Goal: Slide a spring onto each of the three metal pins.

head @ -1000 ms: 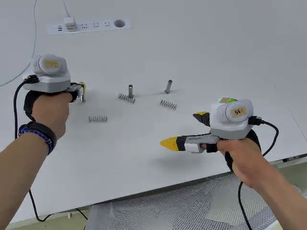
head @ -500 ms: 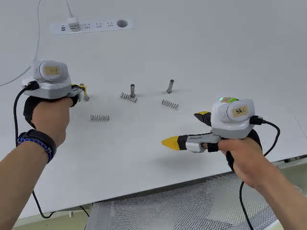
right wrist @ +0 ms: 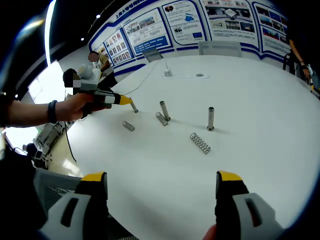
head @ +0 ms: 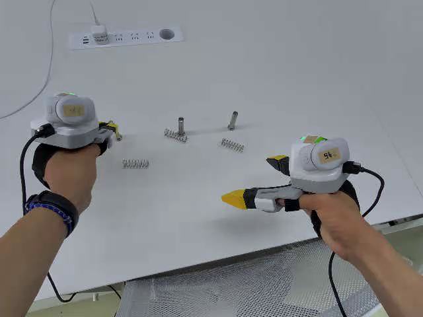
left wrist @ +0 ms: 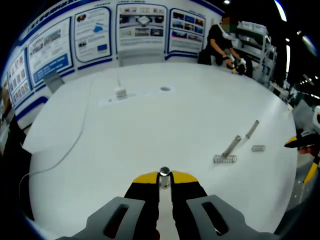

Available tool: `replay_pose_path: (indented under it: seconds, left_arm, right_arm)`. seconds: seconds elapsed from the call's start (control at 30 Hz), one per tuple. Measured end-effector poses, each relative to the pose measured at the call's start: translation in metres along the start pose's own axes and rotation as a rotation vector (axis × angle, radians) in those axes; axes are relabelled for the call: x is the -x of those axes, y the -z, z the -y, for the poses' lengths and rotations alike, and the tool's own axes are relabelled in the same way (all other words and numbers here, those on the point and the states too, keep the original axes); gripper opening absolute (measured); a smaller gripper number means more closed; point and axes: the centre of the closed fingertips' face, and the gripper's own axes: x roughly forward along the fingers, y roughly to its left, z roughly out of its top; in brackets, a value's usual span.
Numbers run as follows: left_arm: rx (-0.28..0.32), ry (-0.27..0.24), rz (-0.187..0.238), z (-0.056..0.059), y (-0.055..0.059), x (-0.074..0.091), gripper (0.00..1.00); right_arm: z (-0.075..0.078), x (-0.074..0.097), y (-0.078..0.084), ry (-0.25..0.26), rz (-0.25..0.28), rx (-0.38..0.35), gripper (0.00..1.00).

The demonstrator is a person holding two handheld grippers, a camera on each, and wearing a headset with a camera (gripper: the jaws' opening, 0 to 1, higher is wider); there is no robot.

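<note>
Pins first: your left gripper (head: 114, 129) had its jaws drawn narrow around one metal pin (left wrist: 164, 176), the pin's top showing between the yellow tips. The middle pin (head: 180, 125) and the right pin (head: 232, 119) stood upright on the white table (head: 198, 218). Your right gripper (head: 256, 178) hung over the near side, jaws spread wide, holding nothing.

Three springs lay flat. The left spring (head: 135, 163) was near your left gripper, the middle spring (head: 175, 135) right at the middle pin's foot, and the right spring (head: 232, 144) just in front of the right pin. Those coils looked light and springy, likely to roll or squirt out under a hard squeeze, so a gentle pinch across the middle of a coil seemed the safest hold. The pins looked stiff, smooth and not easily tipped.

The table was smooth and matte. A power strip (head: 125, 36) sat at the far side, and poster boards (left wrist: 140, 22) lined the wall behind.
</note>
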Motion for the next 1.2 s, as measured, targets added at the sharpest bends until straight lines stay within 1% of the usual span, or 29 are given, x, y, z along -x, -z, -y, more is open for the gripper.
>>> replay_pose_path:
  seconds: [0.1, 0.27, 0.33, 1.2]
  left_arm:
    - [-0.003, -0.002, 0.005, -0.0014, 0.0002, 0.0006, 0.07]
    - [-0.012, -0.005, 0.012, 0.0008, 0.0019, 0.0037, 0.07]
    - [-0.015, -0.005, 0.016, 0.0003, 0.001, 0.0025, 0.07]
    - [-0.03, -0.003, 0.014, 0.0062, 0.0051, 0.0061, 0.07]
  right_arm:
    - [-0.0002, -0.0007, 0.0, 0.0, -0.001, 0.001, 0.91]
    - [-0.0025, -0.0021, 0.0014, -0.007, -0.006, 0.003, 0.91]
    - [-0.0027, -0.0024, 0.002, -0.007, -0.008, 0.005, 0.91]
    - [-0.0024, -0.0024, 0.0036, -0.007, -0.007, -0.001, 0.91]
